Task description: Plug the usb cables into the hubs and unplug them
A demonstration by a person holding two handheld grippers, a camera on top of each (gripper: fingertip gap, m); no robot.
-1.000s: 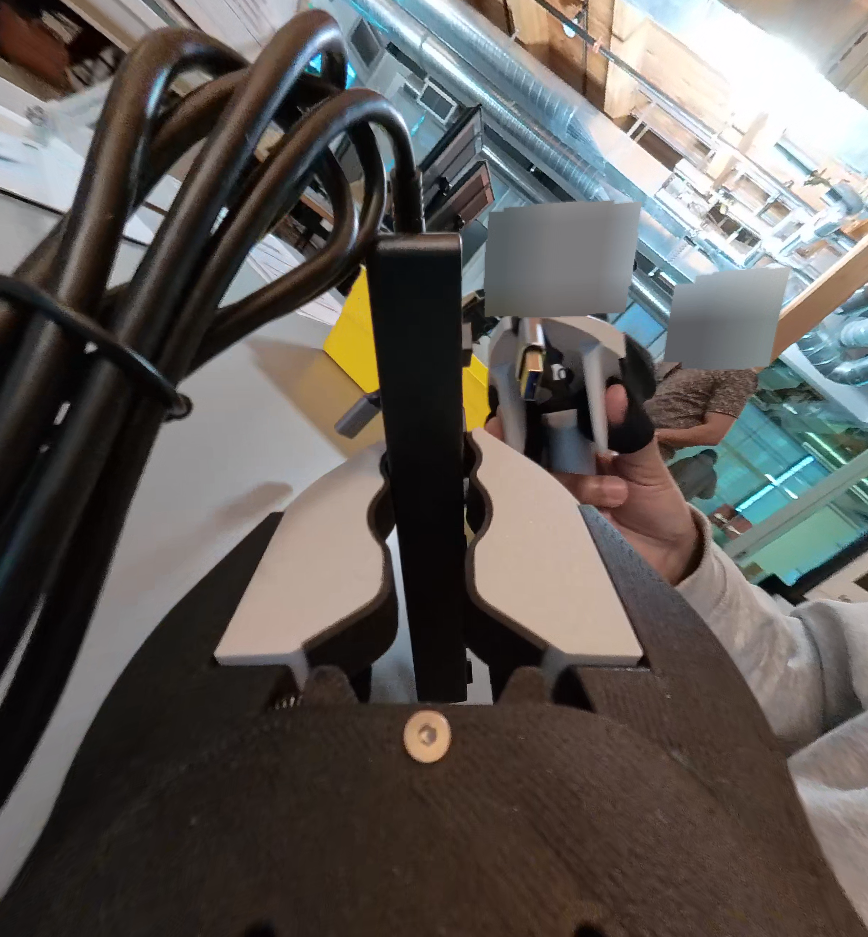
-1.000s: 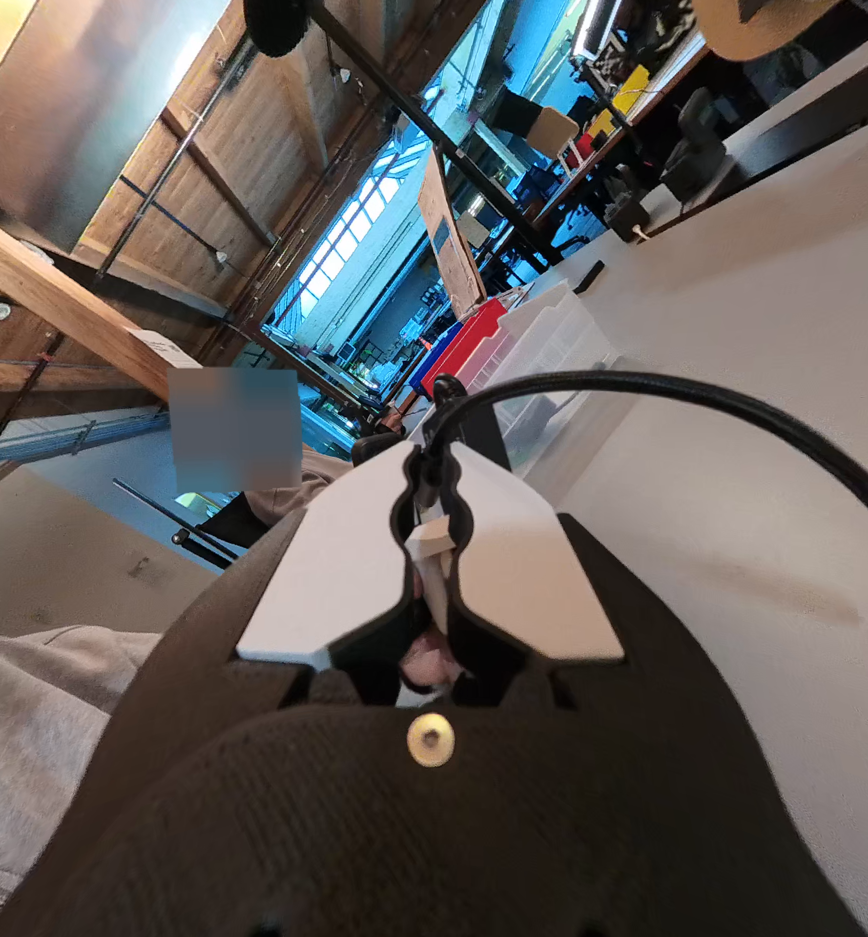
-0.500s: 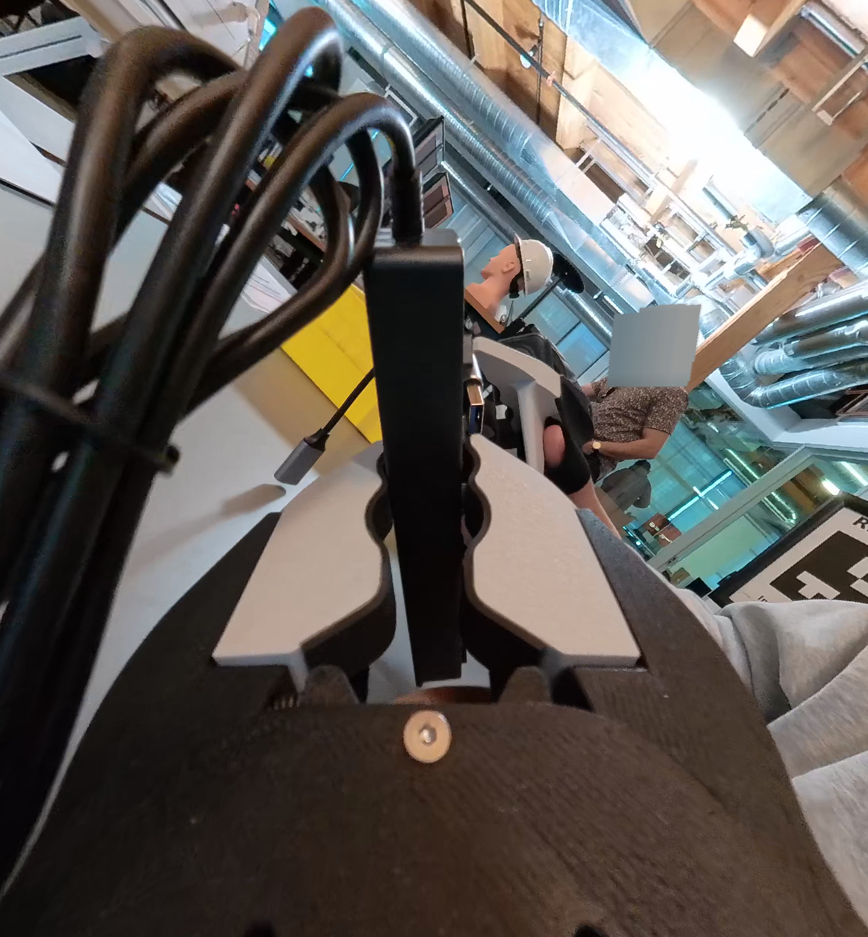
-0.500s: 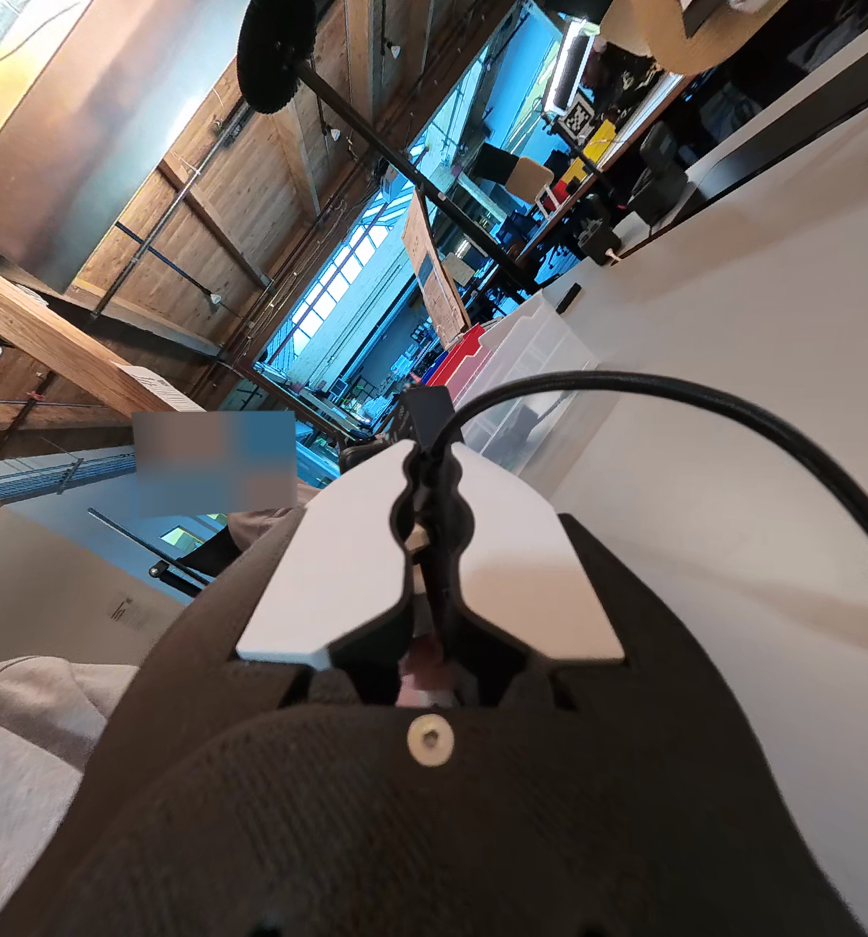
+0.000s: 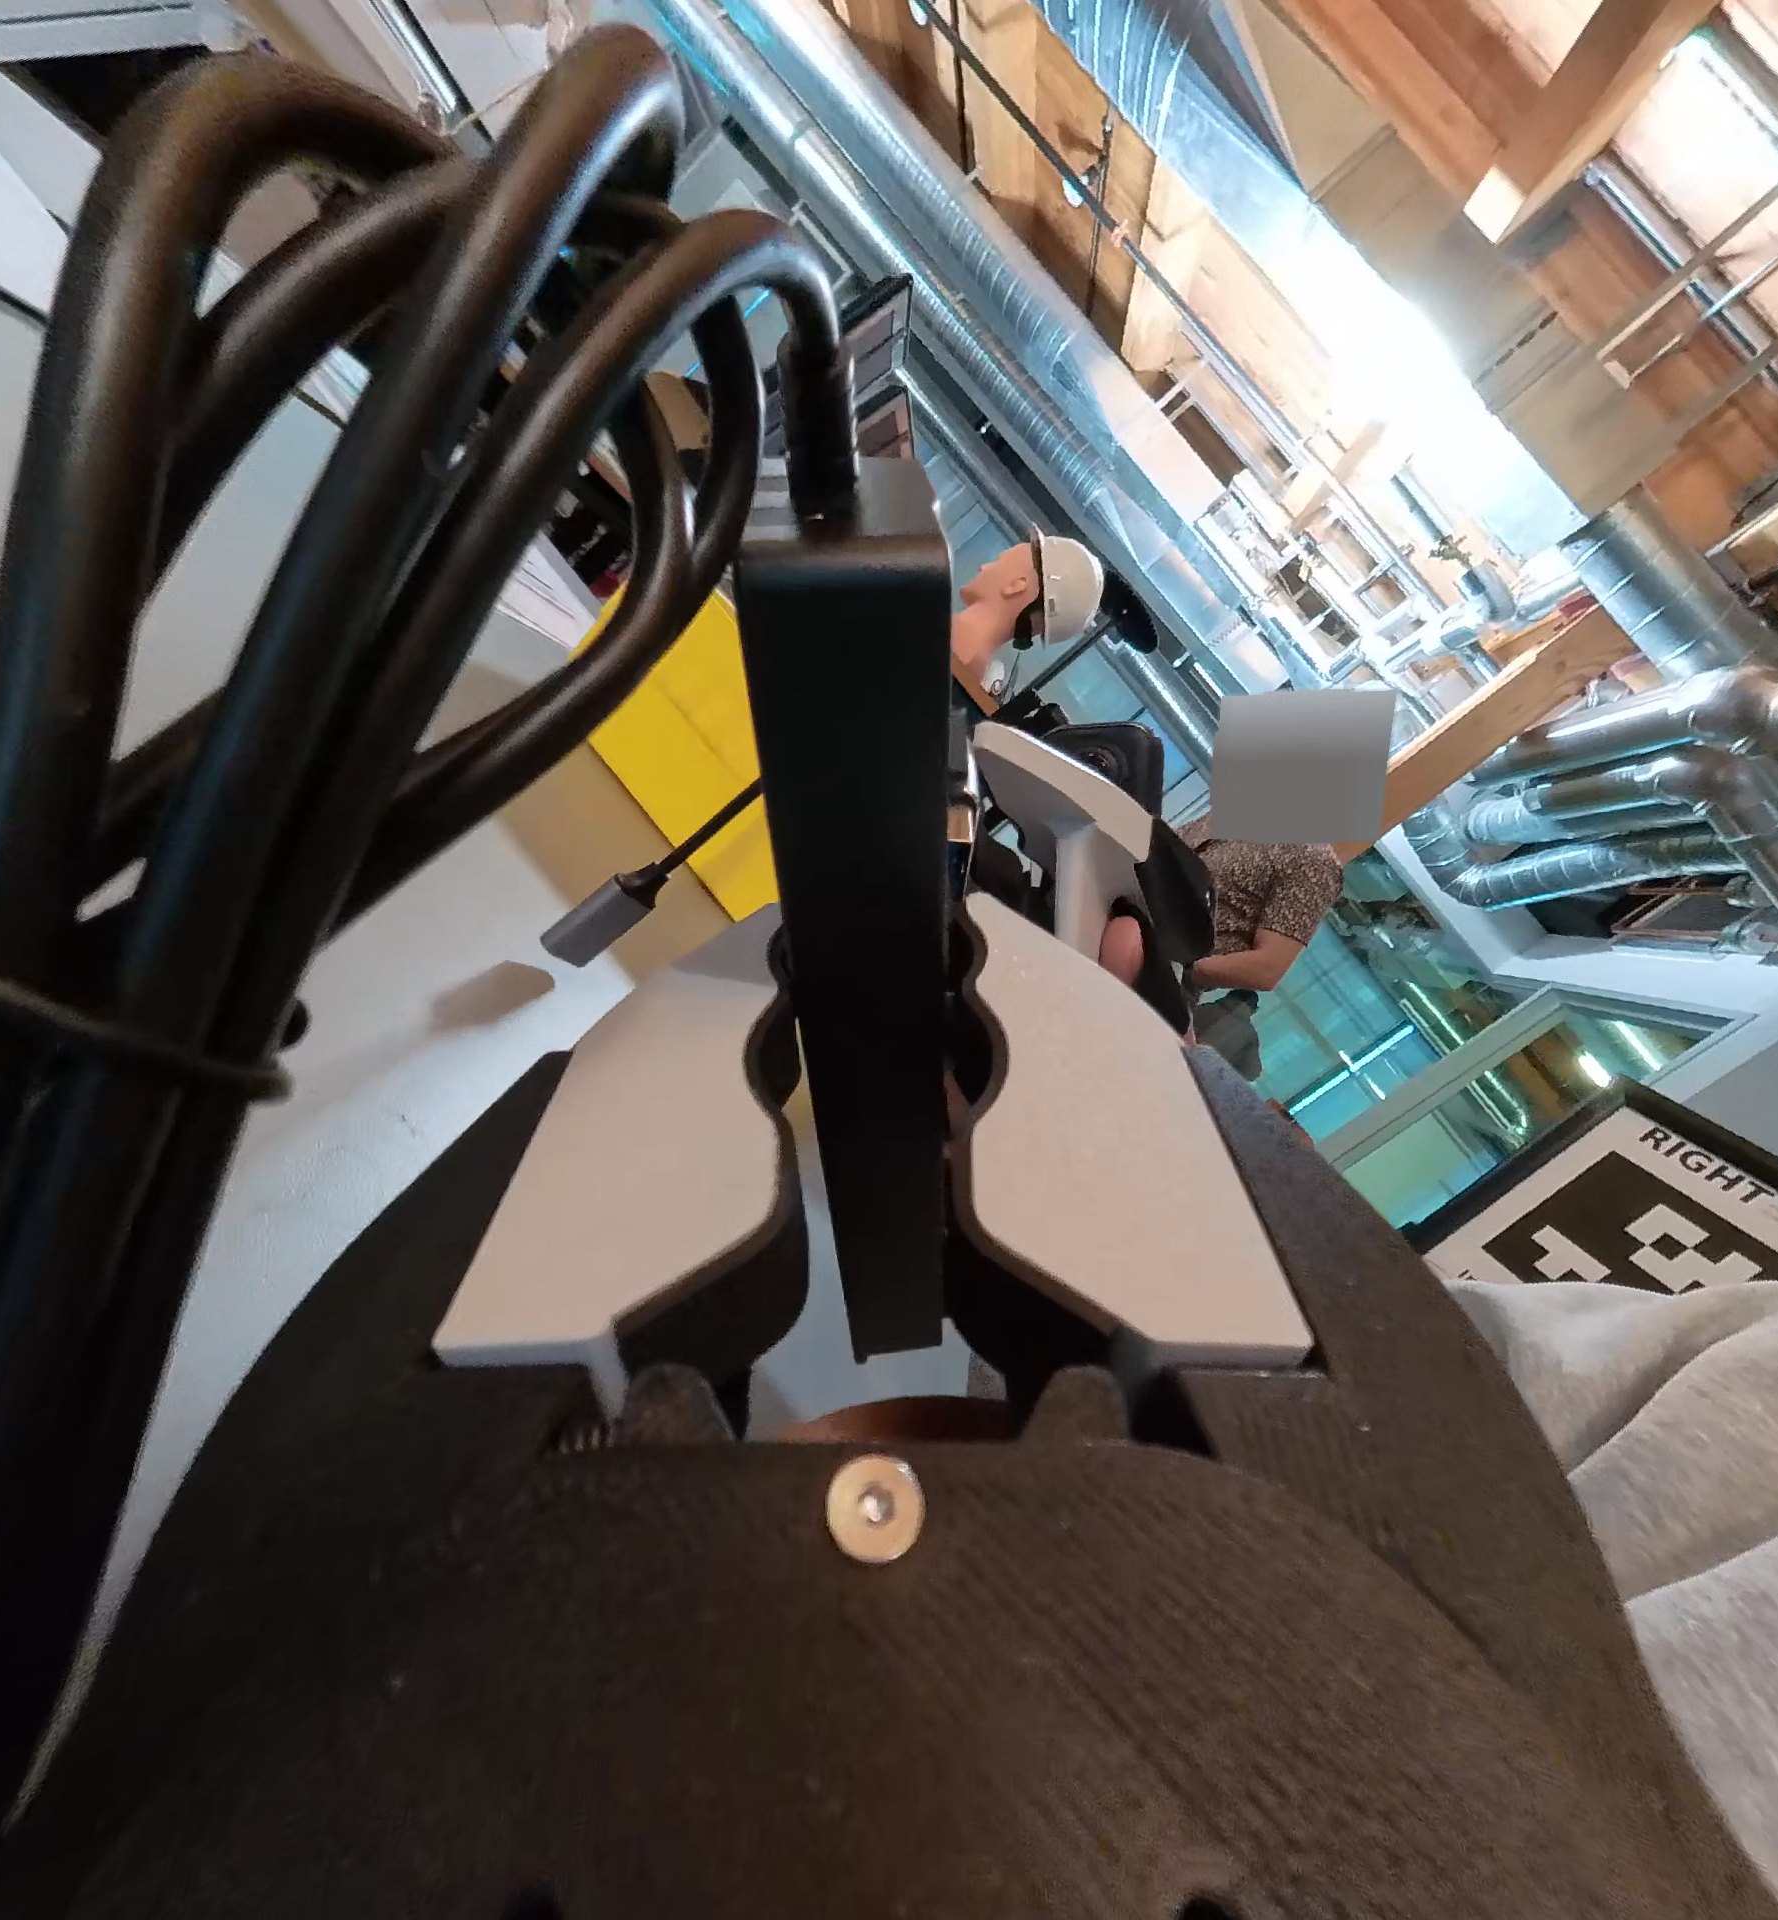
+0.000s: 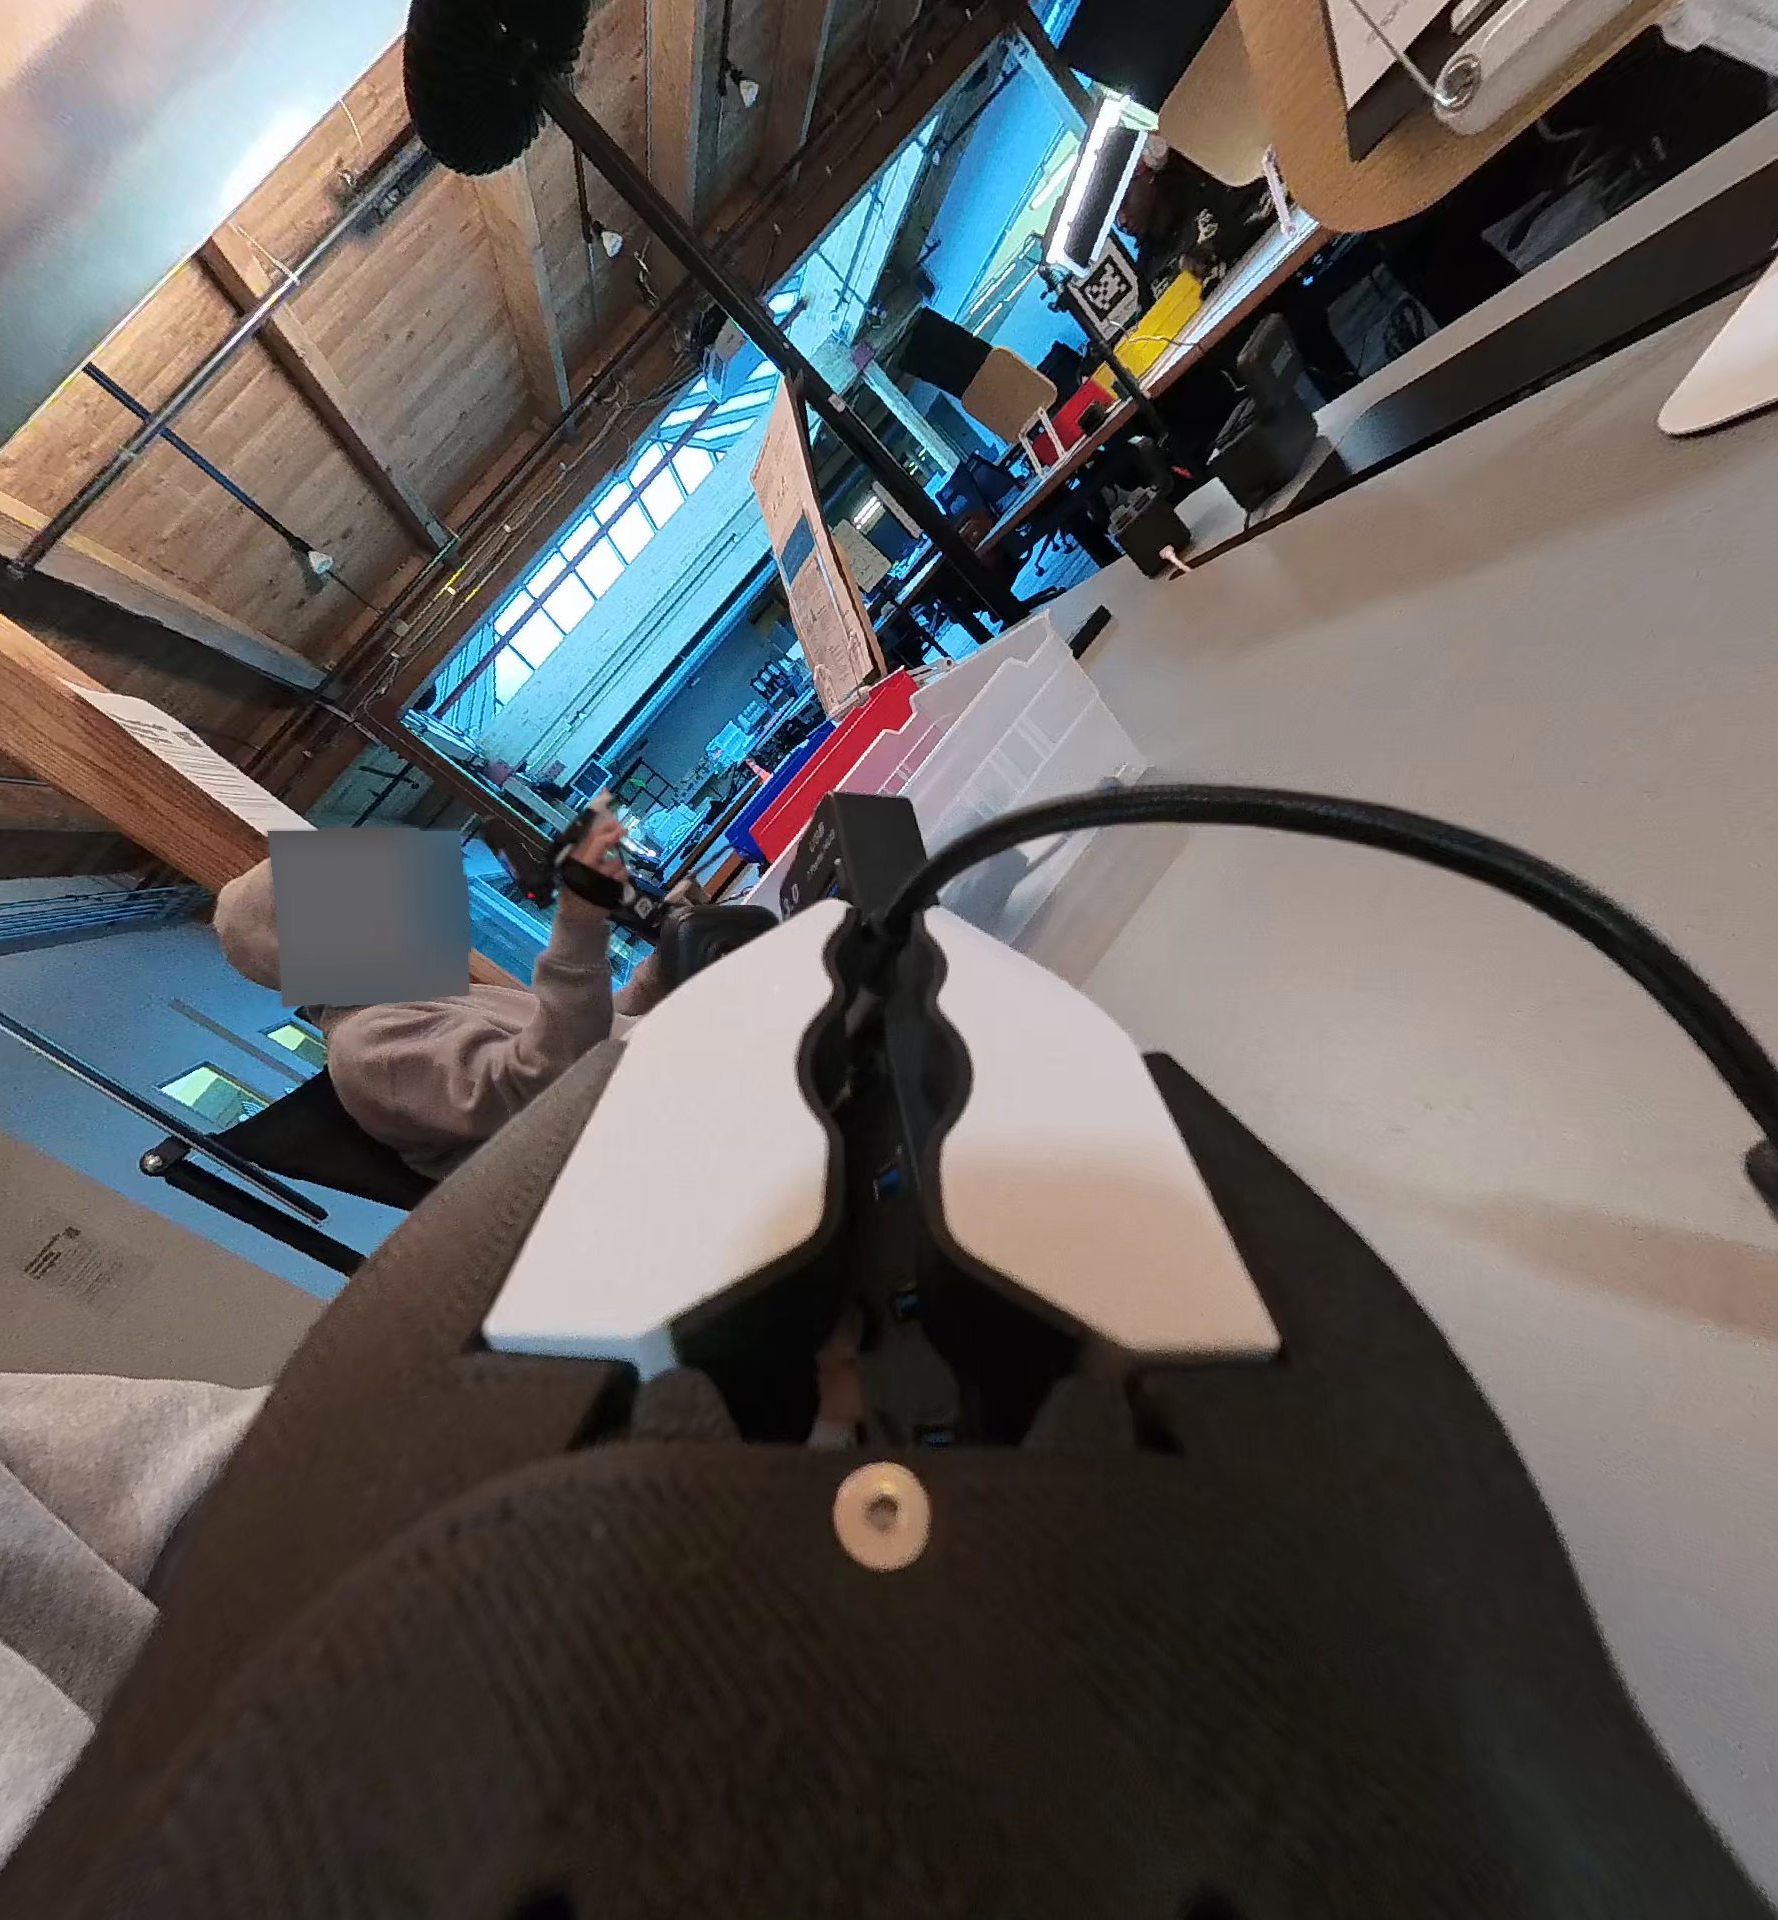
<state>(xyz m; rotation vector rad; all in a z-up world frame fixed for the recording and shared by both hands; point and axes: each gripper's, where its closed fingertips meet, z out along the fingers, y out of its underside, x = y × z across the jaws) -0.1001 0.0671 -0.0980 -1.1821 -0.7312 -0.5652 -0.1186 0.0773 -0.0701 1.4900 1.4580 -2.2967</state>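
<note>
Since 1.0 s ago the right tool [image 5: 1056,831] has closed in from well apart to just beside the hub [image 5: 843,935], and both views have tilted further toward the ceiling. Left tool [image 5: 869,1049]: fingers clamped on the hub, a flat black bar held edge-on and upright, its own cable [image 5: 386,499] looping off the top into a tied bundle at left. Right tool [image 6: 880,1023]: fingers nearly together, gripping a plug [image 6: 869,997] whose braided cable [image 6: 1384,831] arcs right over the tabletop [image 6: 1487,727]. In the left view a metal plug tip sits at the hub's right edge; whether it is seated in a port or only touching I cannot tell. Judgement: first insertion in progress or just made; unplugging is left. A grey connector [image 5: 594,925] hangs free beyond the hub, not plugged into anything visible.
</note>
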